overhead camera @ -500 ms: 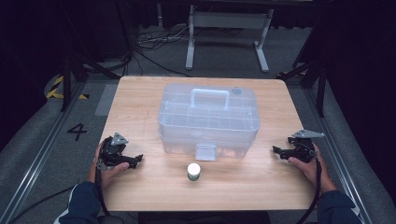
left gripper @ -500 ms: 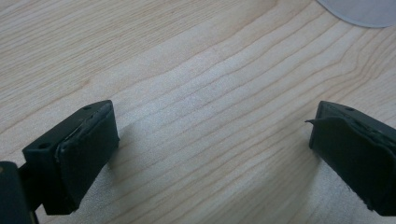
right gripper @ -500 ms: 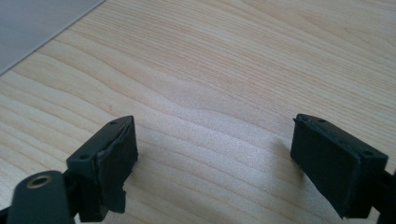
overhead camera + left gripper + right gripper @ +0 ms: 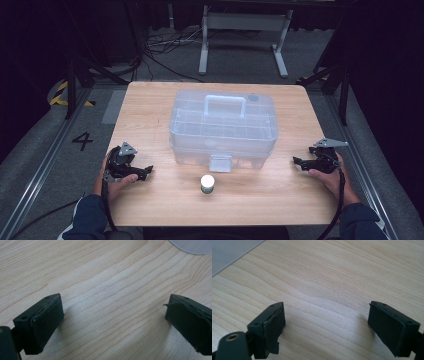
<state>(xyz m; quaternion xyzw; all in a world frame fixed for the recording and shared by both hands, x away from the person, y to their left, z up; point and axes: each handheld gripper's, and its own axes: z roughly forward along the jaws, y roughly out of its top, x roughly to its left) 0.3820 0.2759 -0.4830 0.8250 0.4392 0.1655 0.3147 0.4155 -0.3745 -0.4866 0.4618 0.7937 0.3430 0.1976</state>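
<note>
A clear plastic storage box (image 4: 223,128) with a carry handle and a front latch stands shut in the middle of the wooden table (image 4: 260,200). A small jar with a white cap (image 4: 207,183) stands upright just in front of the latch. My left gripper (image 4: 146,172) rests on the table at the left, held by a hand, pointing toward the jar. In the left gripper view its jaws stand wide apart (image 4: 113,320) over bare wood. My right gripper (image 4: 298,162) rests at the right, pointing at the box. Its jaws are also wide apart (image 4: 327,325), nothing between them.
Dark floor surrounds the table, with a metal stand (image 4: 242,30) and cables behind the far edge. A "4" mark (image 4: 82,141) lies on the floor at the left. A corner of the box (image 4: 195,245) shows at the top of the left gripper view.
</note>
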